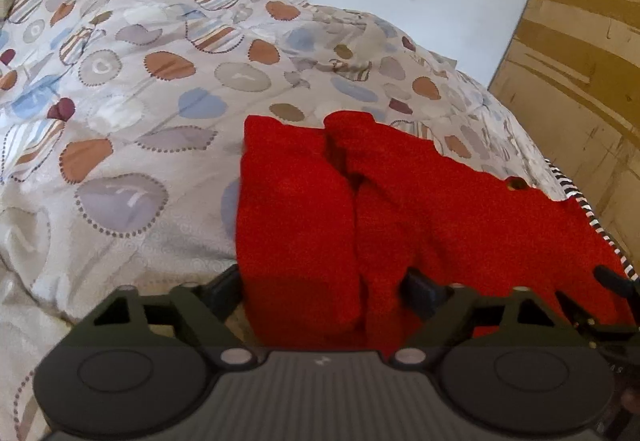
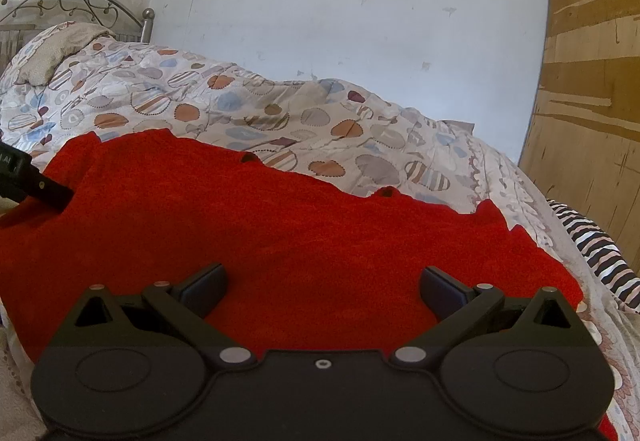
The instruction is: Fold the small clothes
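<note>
Left tool [image 1: 320, 287] apart astride red garment [image 1: 304, 225]; right tool [image 2: 322, 287] apart, headboard [image 2: 60, 1] only there.

You are looking across a bed where a patterned duvet [image 2: 248, 121], printed with rust, blue and grey blobs, is lying rumpled. A scuffed white wall [image 2: 360, 9] is rising behind it, a curled metal headboard [image 2: 60, 1] is showing at far left, and a striped cloth [image 2: 600, 257] is spilling beside wooden panelling [image 2: 592, 101].

The quilt [image 1: 120, 89] lies open at 10 o'clock; the wall [image 2: 360, 21] blocks 12, boards [image 2: 592, 89] block 2.
</note>
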Available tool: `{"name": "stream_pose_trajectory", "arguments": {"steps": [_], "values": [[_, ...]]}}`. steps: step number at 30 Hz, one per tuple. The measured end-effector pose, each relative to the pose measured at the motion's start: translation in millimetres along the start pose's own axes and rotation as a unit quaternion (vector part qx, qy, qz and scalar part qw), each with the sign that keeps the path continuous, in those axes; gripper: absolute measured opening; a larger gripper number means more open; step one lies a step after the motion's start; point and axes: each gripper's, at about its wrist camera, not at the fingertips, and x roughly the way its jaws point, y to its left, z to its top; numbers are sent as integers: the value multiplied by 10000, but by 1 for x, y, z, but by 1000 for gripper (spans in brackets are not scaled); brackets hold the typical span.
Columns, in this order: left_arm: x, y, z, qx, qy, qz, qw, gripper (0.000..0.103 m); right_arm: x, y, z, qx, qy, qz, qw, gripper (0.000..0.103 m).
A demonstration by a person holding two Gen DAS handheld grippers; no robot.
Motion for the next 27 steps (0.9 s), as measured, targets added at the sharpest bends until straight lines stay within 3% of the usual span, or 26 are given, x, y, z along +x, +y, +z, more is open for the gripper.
{"name": "stream_pose_trajectory", "arguments": {"steps": [3, 5, 6, 10, 16, 23, 27], "values": [[-4, -7, 1, 103, 34, -31, 9999, 59, 0, 0, -1, -3, -3, -2, 10000, 103], [-7, -14, 2, 204, 34, 33, 9998, 56, 0, 0, 0, -11, -9, -11, 10000, 103], [-7, -15, 3, 202, 37, 65, 9998, 57, 0, 0, 1, -17, -14, -18, 10000, 103], [-7, -5, 1, -117, 12, 132, 9998, 80, 0, 0, 1, -18, -19, -18, 10000, 103], [-18, 28, -2, -978, -128, -203, 9949, 82, -1, 0, 2, 6, -23, -5, 10000, 103], [-12, 43, 0, -1312, -274, -247, 9907, 82, -1, 1, 1, 4, -29, -9, 10000, 103], [-4, 50, -2, -1714, -356, -478, 9834, 79, -1, 0, 1, -12, -40, -21, 10000, 103]]}}
